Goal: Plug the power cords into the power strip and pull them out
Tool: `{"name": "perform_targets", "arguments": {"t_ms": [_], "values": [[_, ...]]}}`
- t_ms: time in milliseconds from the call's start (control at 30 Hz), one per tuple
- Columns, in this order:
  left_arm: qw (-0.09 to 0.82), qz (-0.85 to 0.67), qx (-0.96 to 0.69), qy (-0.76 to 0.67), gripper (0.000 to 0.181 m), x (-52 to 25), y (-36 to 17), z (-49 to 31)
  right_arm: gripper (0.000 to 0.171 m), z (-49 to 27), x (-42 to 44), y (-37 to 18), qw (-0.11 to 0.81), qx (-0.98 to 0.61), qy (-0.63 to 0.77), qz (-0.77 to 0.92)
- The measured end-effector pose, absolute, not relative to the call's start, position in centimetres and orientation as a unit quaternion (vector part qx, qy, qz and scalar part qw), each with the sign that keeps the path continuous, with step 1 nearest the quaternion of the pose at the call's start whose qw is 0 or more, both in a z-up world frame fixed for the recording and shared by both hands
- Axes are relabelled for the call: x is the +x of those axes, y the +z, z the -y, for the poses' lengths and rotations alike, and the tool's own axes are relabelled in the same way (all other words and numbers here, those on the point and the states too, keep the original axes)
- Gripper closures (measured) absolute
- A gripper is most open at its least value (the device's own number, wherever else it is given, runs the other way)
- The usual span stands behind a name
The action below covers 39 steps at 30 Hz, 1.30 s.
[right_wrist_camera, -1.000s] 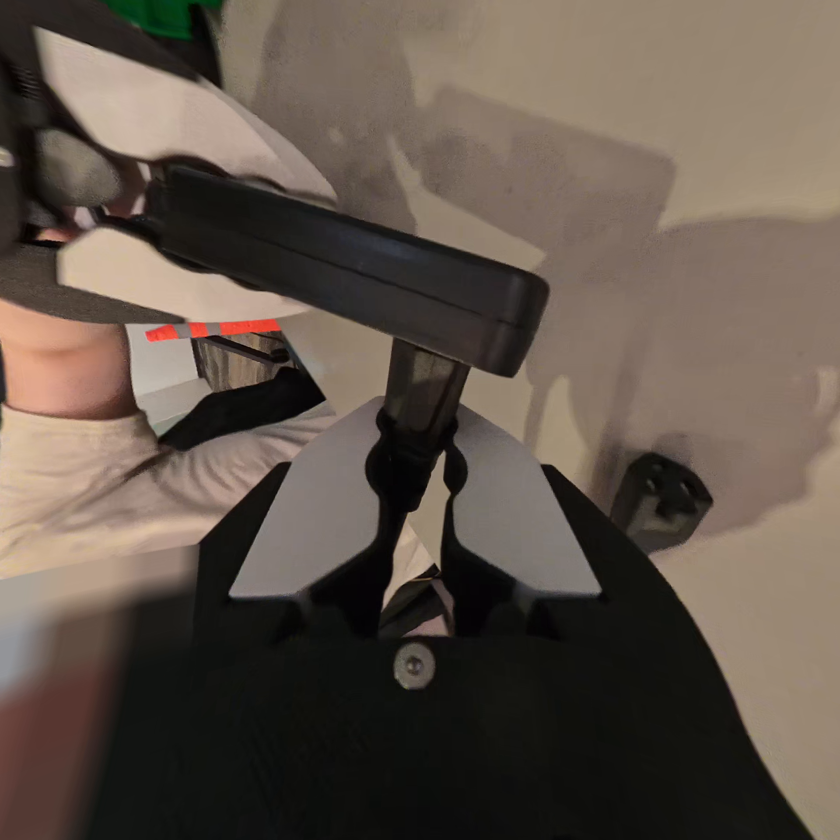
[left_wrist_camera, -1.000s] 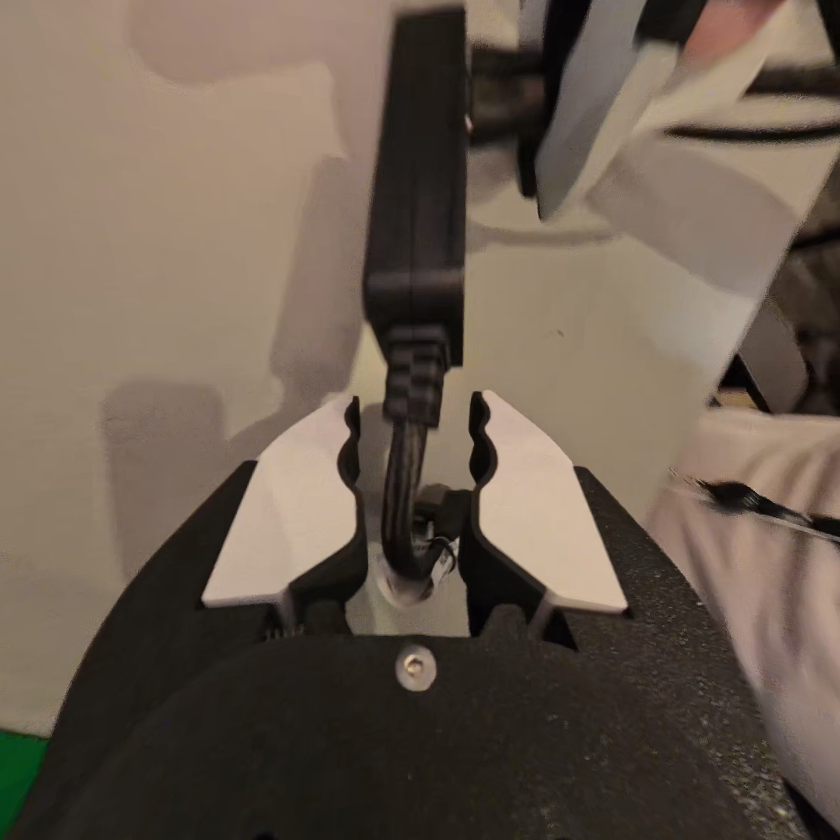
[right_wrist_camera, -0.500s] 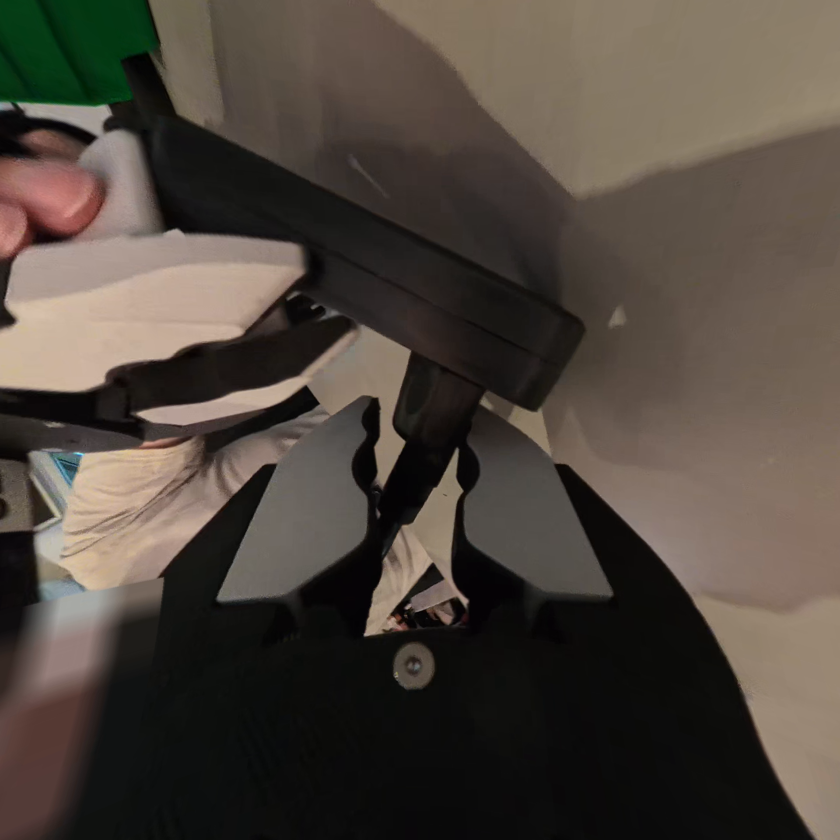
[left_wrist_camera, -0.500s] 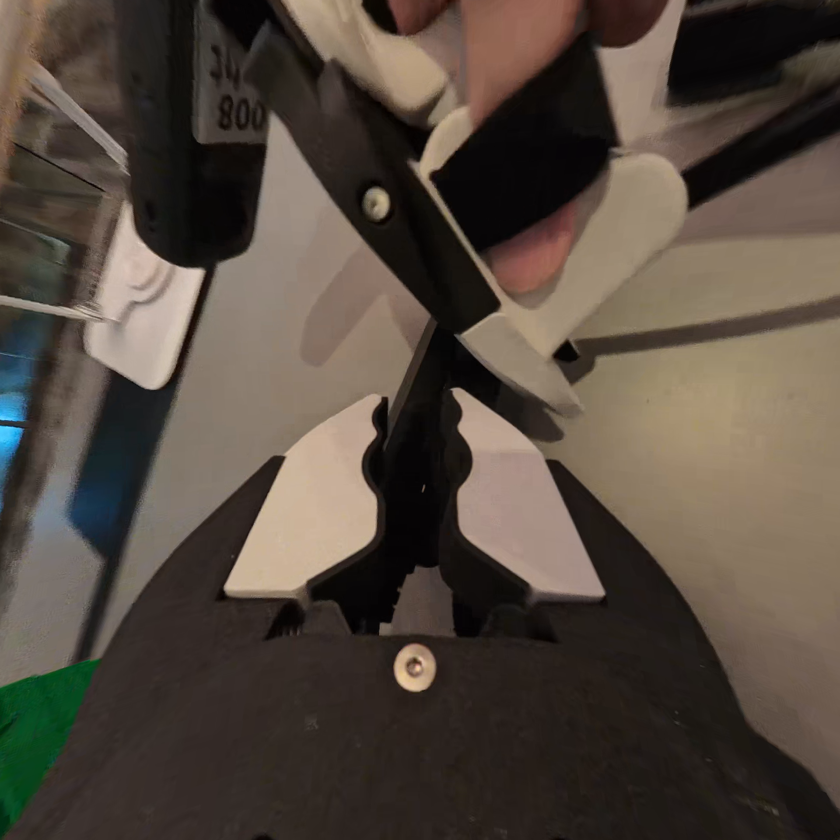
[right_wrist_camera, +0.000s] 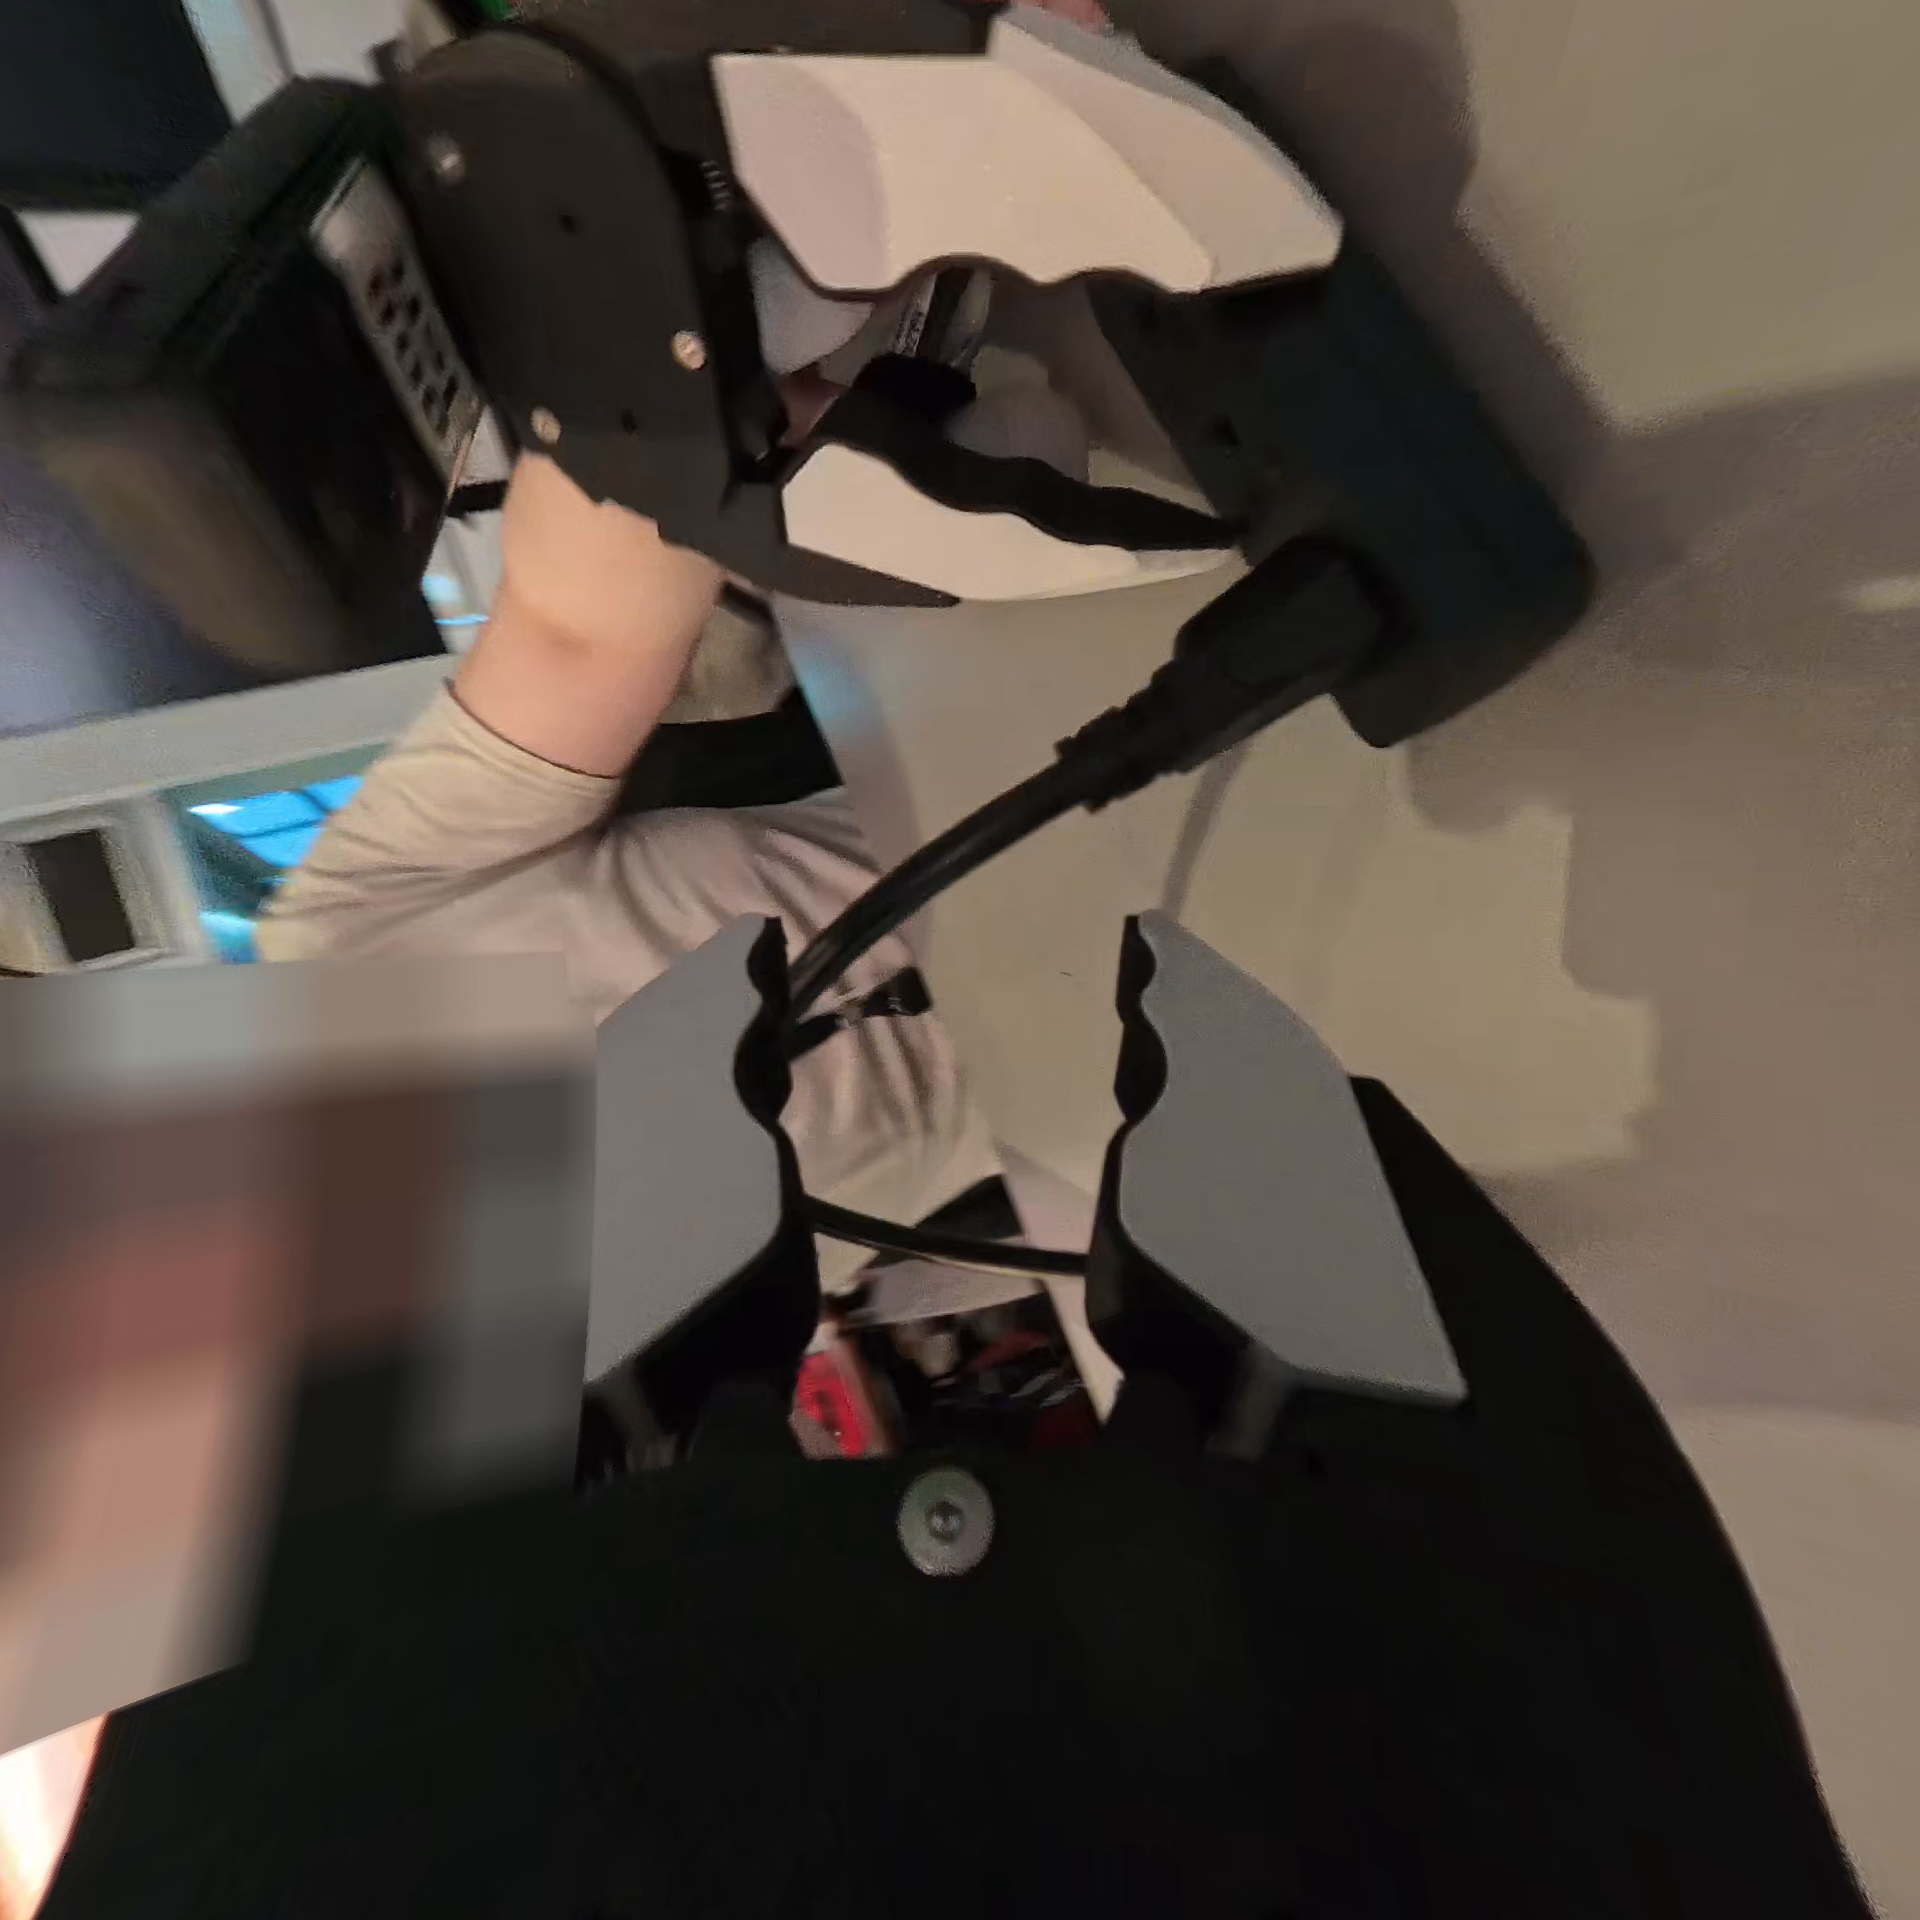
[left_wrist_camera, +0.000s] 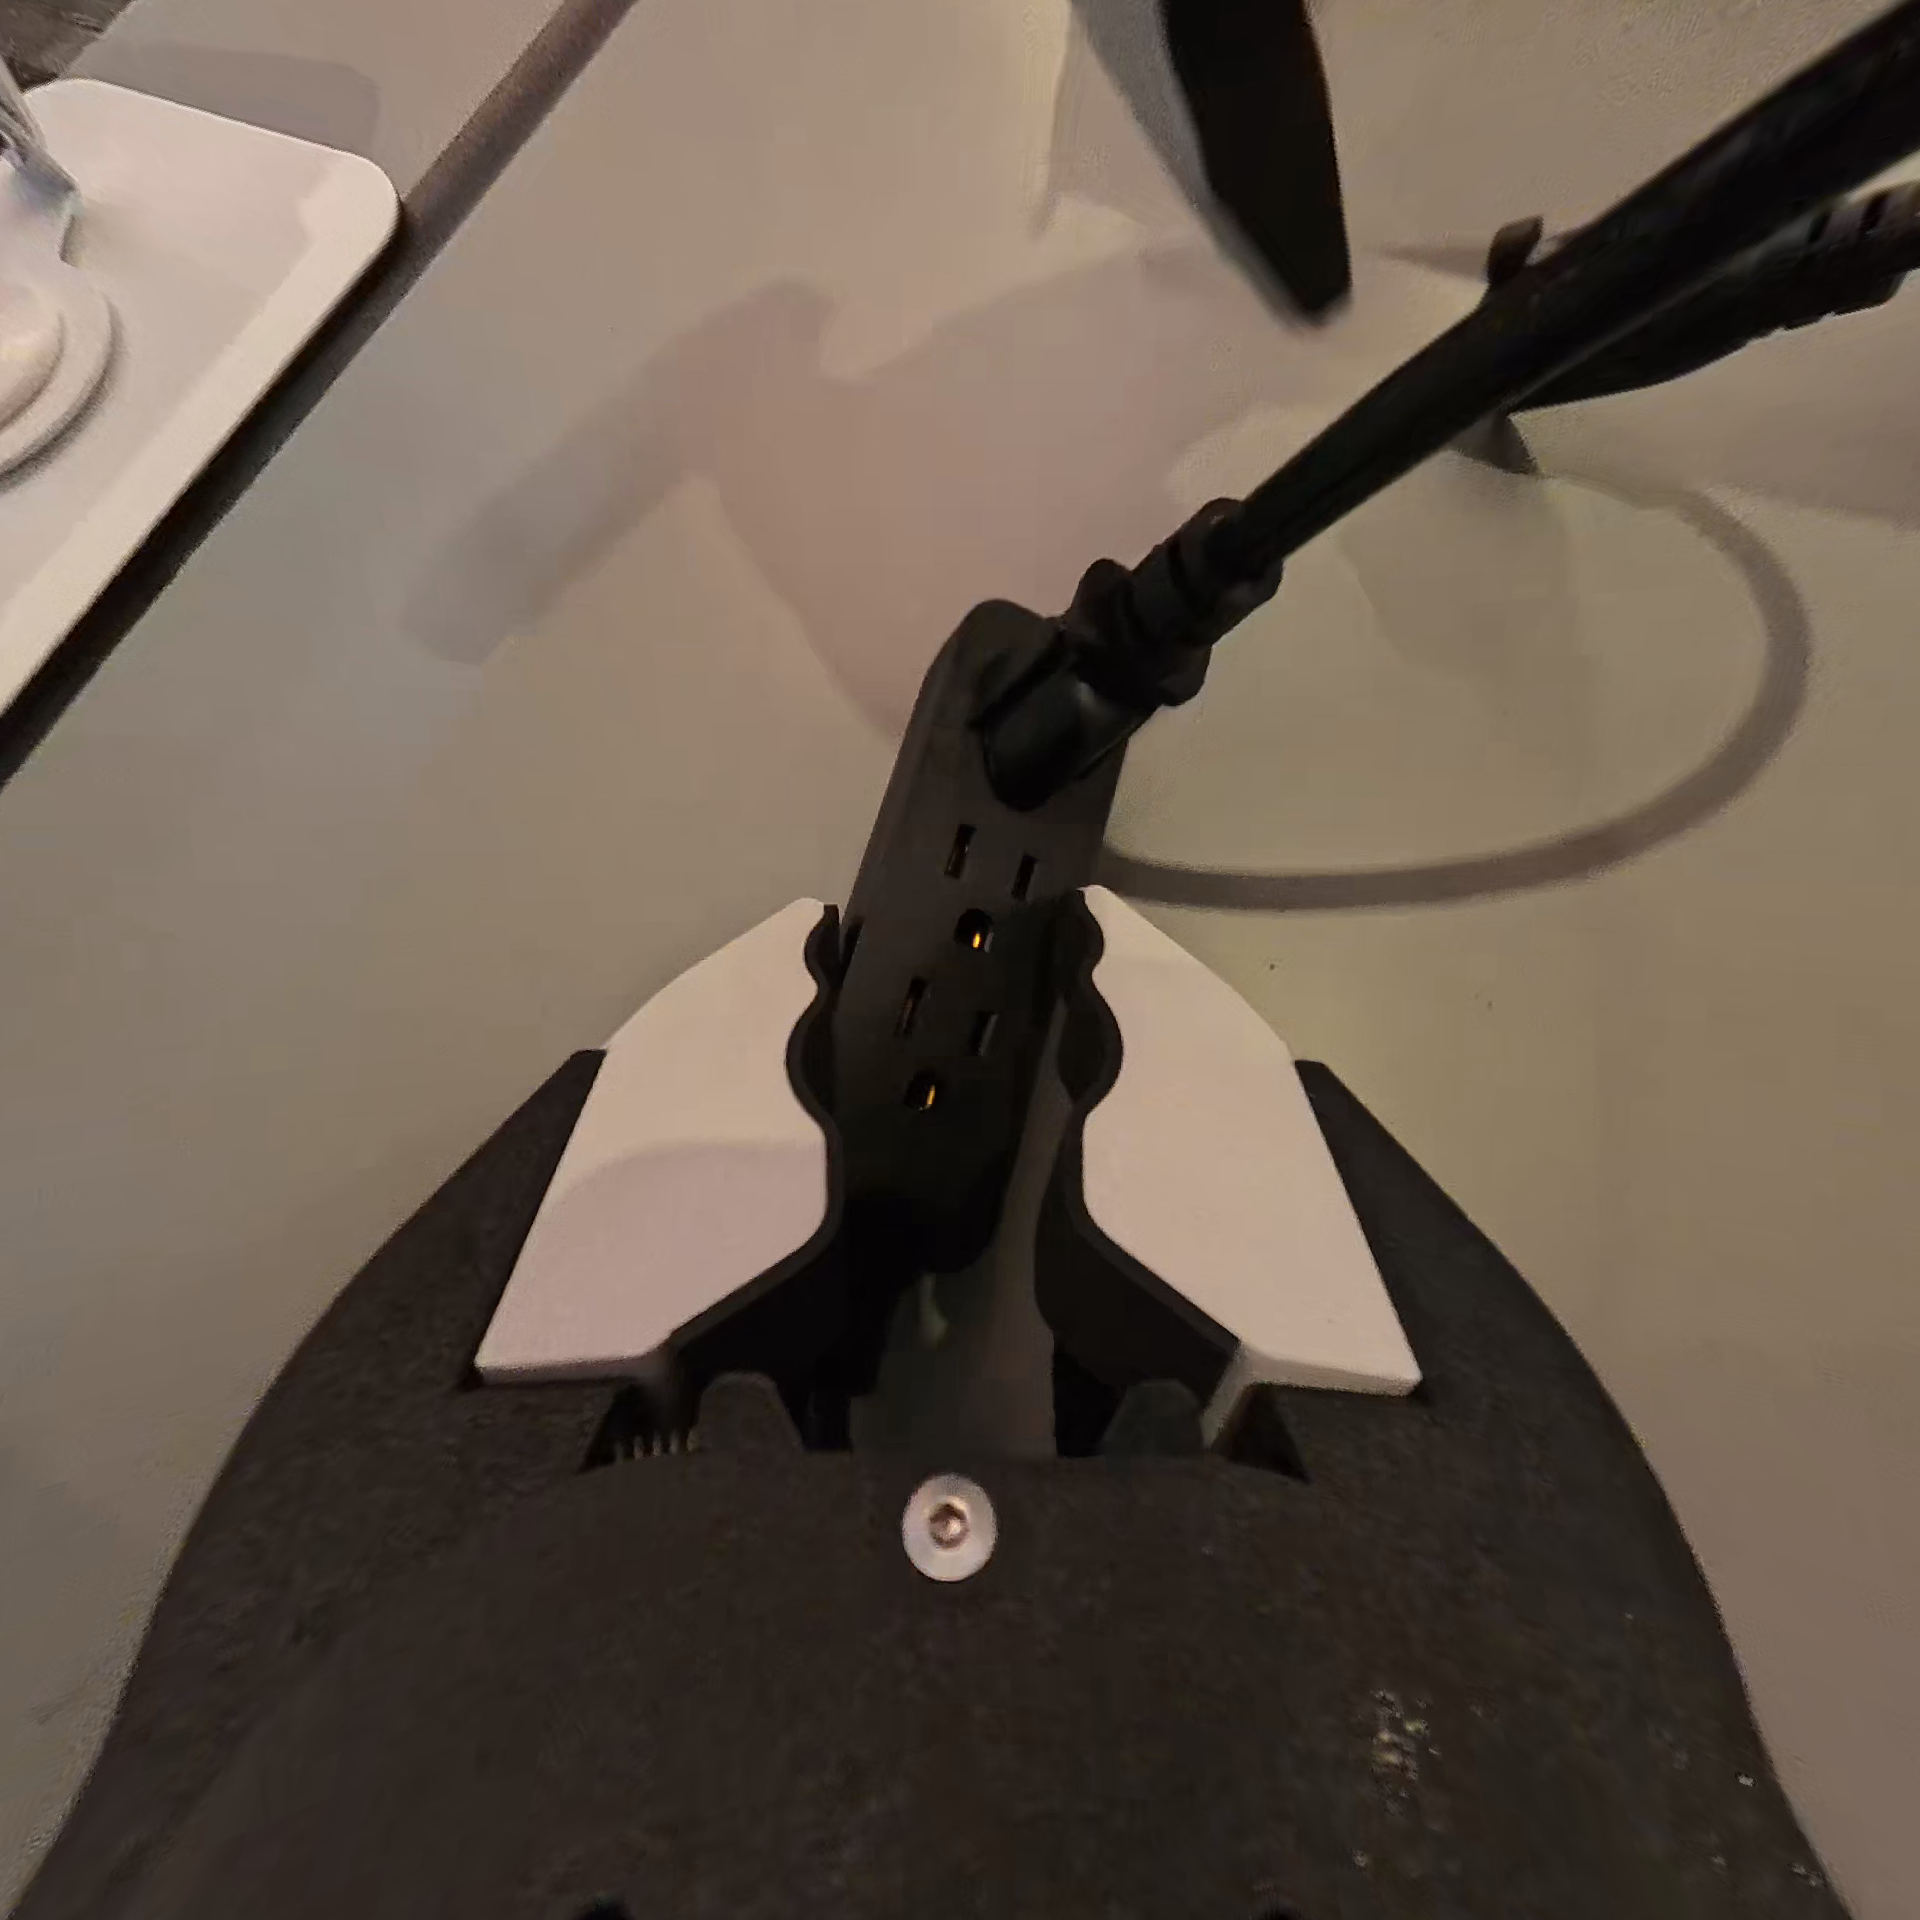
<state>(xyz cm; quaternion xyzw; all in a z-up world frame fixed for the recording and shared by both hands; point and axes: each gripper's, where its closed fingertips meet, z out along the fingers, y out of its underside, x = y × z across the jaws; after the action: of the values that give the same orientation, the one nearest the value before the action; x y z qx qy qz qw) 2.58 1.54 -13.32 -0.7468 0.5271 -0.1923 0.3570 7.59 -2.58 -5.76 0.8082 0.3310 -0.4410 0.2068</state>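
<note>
Left tongs [left_wrist_camera: 951,925]: I keep them clamped on the black power strip [left_wrist_camera: 977,831], above the table [left_wrist_camera: 416,935].
Power cord [left_wrist_camera: 1351,468]: its plug sits in the far socket.
Right tongs [right_wrist_camera: 945,1029]: apart, I hold nothing; the cord passes between.

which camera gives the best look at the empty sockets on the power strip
The left wrist view: the power strip faces the camera between the left gripper fingers, empty sockets plain below the plug. The right wrist view shows only its blurred side, sockets hidden.
</note>
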Motion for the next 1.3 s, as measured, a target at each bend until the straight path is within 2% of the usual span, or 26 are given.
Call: {"name": "perform_targets", "arguments": {"t_ms": [67,100,200,267,367,467,567,667,800,967,1033,1300], "values": [[0.356,-0.52,-0.745,-0.22,0.143,2.7,-13.3,-1.8,0.112,1.3,8.5,-4.1,0.126,0.794,-0.438,-0.403],[0.357,-0.511,-0.745,-0.238,0.145,2.8,-13.3,-2.1,0.115,0.5,8.7,-3.5,0.049,0.777,-0.437,-0.451],[0.352,-0.49,-0.74,-0.296,0.153,3.1,-13.2,-2.8,0.12,-3.0,8.5,-3.4,-0.279,0.695,-0.383,-0.541],[0.33,-0.479,-0.746,-0.325,0.156,3.1,-13.3,-3.0,0.122,-3.6,9.0,-5.3,-0.394,0.656,-0.346,-0.543],[0.311,-0.472,-0.751,-0.342,0.156,3.1,-13.4,-3.3,0.12,-3.1,8.2,-8.4,-0.398,0.649,-0.381,-0.524],[0.311,-0.479,-0.747,-0.34,0.157,3.2,-13.4,-3.7,0.123,-2.9,6.3,-9.4,-0.409,0.627,-0.41,-0.521],[0.308,-0.487,-0.742,-0.343,0.158,3.3,-13.4,-3.9,0.135,-3.1,5.1,-11.1,-0.353,0.649,-0.432,-0.517],[0.303,-0.488,-0.741,-0.347,0.158,3.3,-13.4,-3.9,0.14,-3.3,4.9,-11.6,-0.32,0.664,-0.444,-0.509],[0.327,-0.526,-0.721,-0.313,0.162,2.8,-13.1,-4.2,0.145,-3.5,4.7,-11.5,-0.374,0.644,-0.391,-0.541],[0.311,-0.573,-0.7,-0.292,0.148,2.9,-12.7,-2.8,0.146,-3.5,4.7,-11.5,-0.382,0.637,-0.383,-0.549],[0.344,-0.559,-0.706,-0.268,0.166,3.3,-13.0,-4.0,0.146,-3.5,4.7,-11.5,-0.385,0.636,-0.376,-0.553],[0.342,-0.54,-0.704,-0.307,0.164,3.3,-13.1,-3.8,0.142,-3.4,4.4,-12.9,-0.375,0.64,-0.32,-0.589]]}}
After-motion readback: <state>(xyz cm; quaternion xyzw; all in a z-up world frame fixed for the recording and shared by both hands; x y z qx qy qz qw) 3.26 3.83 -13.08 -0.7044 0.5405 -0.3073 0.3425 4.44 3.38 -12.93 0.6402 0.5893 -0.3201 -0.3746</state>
